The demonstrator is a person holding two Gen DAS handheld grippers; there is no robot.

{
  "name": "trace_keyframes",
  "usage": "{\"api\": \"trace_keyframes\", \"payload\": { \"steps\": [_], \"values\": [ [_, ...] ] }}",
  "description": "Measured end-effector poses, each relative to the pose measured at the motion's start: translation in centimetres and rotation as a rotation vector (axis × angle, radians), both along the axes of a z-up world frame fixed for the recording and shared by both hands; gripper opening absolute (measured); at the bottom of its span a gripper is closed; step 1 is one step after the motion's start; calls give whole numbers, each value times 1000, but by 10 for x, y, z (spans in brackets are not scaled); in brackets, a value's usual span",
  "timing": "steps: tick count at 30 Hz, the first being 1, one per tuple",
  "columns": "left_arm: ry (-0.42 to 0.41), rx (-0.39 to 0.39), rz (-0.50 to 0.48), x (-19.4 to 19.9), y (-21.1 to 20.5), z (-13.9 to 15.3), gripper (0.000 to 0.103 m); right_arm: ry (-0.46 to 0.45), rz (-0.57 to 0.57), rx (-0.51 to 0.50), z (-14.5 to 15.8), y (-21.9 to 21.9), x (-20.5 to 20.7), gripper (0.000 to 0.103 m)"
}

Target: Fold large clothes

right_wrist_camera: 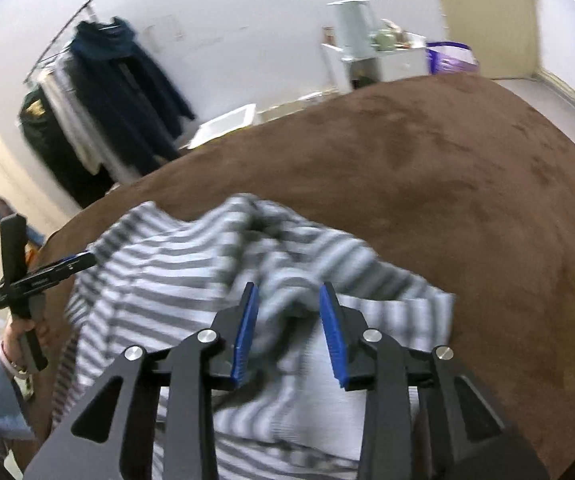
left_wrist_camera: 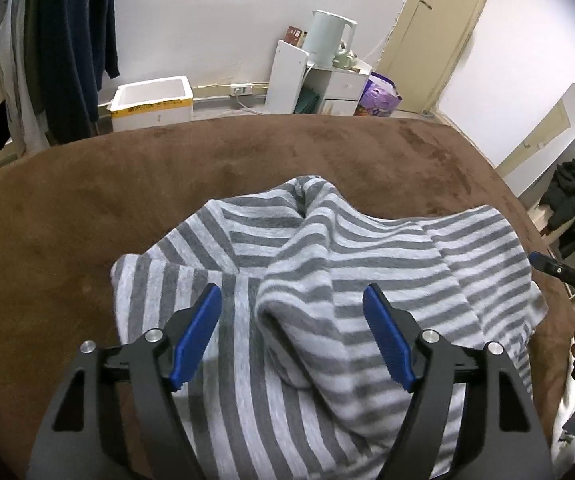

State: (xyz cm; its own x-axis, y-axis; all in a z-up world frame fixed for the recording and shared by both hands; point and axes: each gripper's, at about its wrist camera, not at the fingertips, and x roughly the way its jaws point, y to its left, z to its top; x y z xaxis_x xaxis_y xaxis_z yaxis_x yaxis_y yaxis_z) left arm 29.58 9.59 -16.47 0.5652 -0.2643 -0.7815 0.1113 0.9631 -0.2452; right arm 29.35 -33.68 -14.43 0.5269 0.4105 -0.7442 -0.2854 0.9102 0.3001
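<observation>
Striped garment (left_wrist_camera: 367,248) lies rumpled, near edge cut off, motion-blurred in right view

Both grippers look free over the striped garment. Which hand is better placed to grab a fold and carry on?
Probably left. The left gripper stands wide open astride a raised ridge of the striped garment. The right gripper is only partly open over blurred, flatter cloth.

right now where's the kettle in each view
Left wrist view: the kettle stands top centre, on the white cabinet against the far wall.
Right wrist view: kettle top, right of centre, blurred, on the same cabinet.
Shared landmark: the purple bag just right of the cabinet.
</observation>
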Motion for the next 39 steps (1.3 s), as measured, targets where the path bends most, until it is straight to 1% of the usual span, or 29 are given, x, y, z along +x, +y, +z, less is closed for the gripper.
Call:
{"api": "trace_keyframes", "payload": {
  "steps": [1, 3, 5, 7, 8, 9, 11, 13, 15, 16, 18, 19, 21, 24, 28, 32, 34, 36, 39],
  "values": [
    [5, -10, 0, -4, -1, 3, 78, 2, 23, 3, 0, 8, 0, 34],
    [9, -11, -3, -12, -4, 7, 80, 1, 48, 0, -1, 20, 0, 34],
    [7, 3, -40, -21, -15, 9, 80, 5, 72, 7, -5, 33, -1, 34],
    [12, 21, -88, -28, -27, 9, 82, 5, 86, -20, -10, 43, -2, 36],
    [15, 26, -110, -31, -34, 9, 82, 13, 95, -46, -15, 48, -1, 32],
    [13, 27, -124, -33, -39, 9, 83, 25, 98, -67, -19, 52, -1, 7],
    [4, 26, -152, -38, -49, 11, 83, 39, 96, -86, -25, 53, -2, 7],
    [-5, 13, -164, -38, -54, 14, 84, 12, 79, -95, -20, 50, -8, 6],
    [-13, -9, -184, -37, -61, 15, 85, 3, 60, -82, -14, 46, -13, 6],
    [-18, -7, -192, -36, -65, 15, 86, 4, 50, -77, -12, 42, -15, 6],
    [-18, 7, -200, -34, -69, 10, 89, 3, 39, -100, -11, 39, -21, 6],
    [-8, 14, -202, -32, -71, 5, 89, 15, 37, -105, -15, 38, -21, 6],
    [31, 30, -200, -28, -71, -11, 89, 52, 28, -133, -31, 37, -18, 7],
    [38, 49, -216, -31, -71, -25, 89, 90, 18, -133, -53, 35, -14, 8],
    [31, 89, -238, -37, -77, -32, 89, 83, 14, -134, -58, 36, -15, 8],
    [24, 81, -230, -41, -78, -33, 89, 84, 13, -104, -60, 32, -15, 8],
    [24, 79, -231, -41, -78, -33, 89, 78, 7, -100, -60, 32, -17, 10],
    [23, 68, -226, -40, -76, -31, 89, 74, 8, -99, -56, 33, -16, 13],
    [27, 45, -210, -35, -71, -26, 89, 73, 1, -94, -54, 32, -18, 13]
  ]
}}
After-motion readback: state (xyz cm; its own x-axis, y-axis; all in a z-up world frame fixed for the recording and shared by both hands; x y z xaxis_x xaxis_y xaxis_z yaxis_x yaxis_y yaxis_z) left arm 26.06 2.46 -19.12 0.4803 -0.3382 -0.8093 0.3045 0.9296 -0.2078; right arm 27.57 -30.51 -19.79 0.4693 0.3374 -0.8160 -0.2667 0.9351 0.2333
